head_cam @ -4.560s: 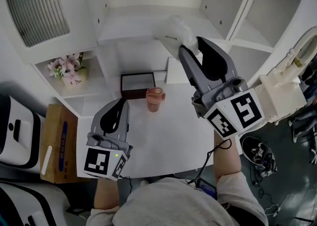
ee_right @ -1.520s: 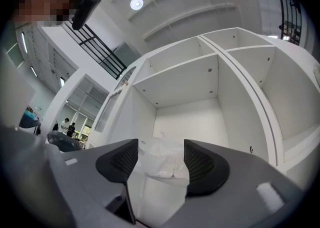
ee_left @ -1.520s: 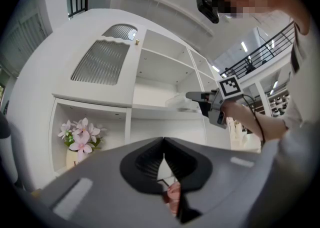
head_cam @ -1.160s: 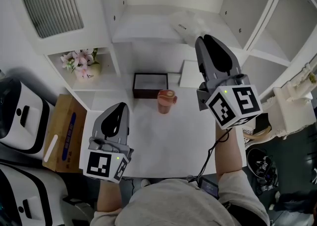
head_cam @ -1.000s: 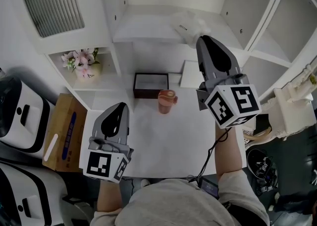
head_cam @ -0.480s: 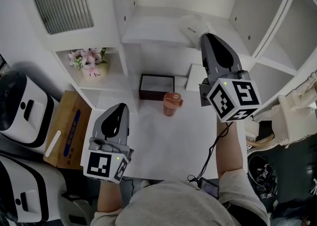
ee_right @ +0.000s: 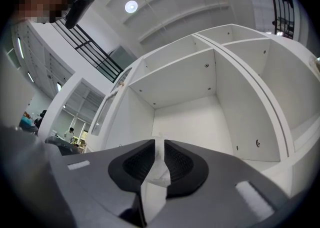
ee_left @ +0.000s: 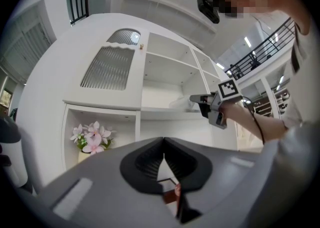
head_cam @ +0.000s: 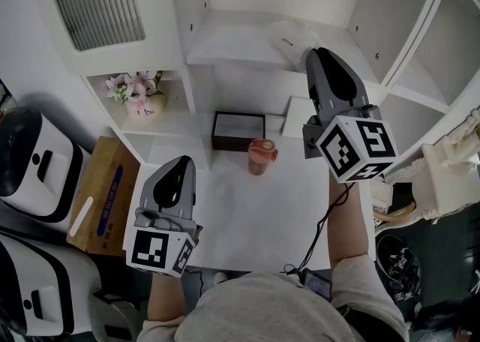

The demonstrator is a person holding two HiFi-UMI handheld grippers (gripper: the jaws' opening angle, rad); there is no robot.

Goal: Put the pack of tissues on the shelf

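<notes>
**A:** How was the right hand-held gripper [head_cam: 320,58] standing?

**B:** Closed down to a thin slit, with a fold of white wrapper pinched in it. Its own camera showed that white stuff between the pads. So it was gripping the pack of tissues [head_cam: 291,33] by its near edge.

**A:** And where did the pack lie from there?

**B:** Straight ahead of the tips and a touch to the left, resting on the right end of the shelf [head_cam: 225,46] board. It sat close to the upright panel on that side. Its long axis seemed to slant across the board, the near end towards the jaws, though the outline was too soft and crumpled to be sure. I'd say all that remained was to let go and draw back.

**A:** The other one?

**B:** The left hand-held gripper [head_cam: 178,170] hung low over the table [head_cam: 247,217], jaws together on nothing, well away from the shelf. The right was plainly the nearer.

**A:** Any writing?

**B:** A small dark line of print on the wrapper, too tiny to read. The cardboard box [head_cam: 100,202] on the floor carried a blue band, also unreadable. Otherwise there were only the square markers on the cubes. The cup [head_cam: 259,156] and dark tray [head_cam: 238,130] bore nothing I could make out.
</notes>
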